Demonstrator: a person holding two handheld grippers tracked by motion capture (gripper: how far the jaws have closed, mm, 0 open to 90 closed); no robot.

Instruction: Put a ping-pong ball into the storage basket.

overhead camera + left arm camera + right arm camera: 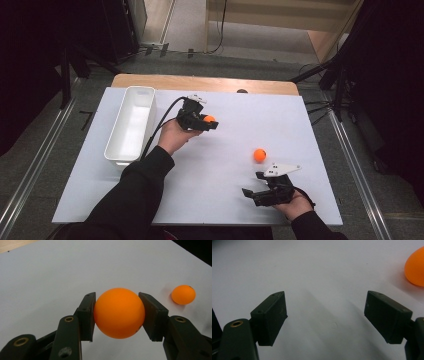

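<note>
Held orange ball (119,313) sits clamped between the left gripper's (206,121) two black pads, one pad on each side, up off the white table sheet (220,165). From above only a bit of orange peeks out at the jaw tips; the left gripper view gives the full ball, with the pads pressing its sides and white sheet beneath. That same view catches the second orange ball (183,294) farther off to its right, lying on the sheet.

High view places that loose ball (259,155) mid-right of the sheet, well apart from the held one, near the right gripper (253,184) and just beyond it. Right gripper view has it as an orange edge (416,266) at the top right corner, outside the jaws.

White bin (131,123) stands lengthwise at the sheet's left side, just beside the left hand (173,136).

Left forearm in a dark sleeve reaches in from the bottom, gripper pointing toward the right. Right gripper hangs low near the sheet's near edge, jaws spread wide, nothing between them, pointing left.
</note>
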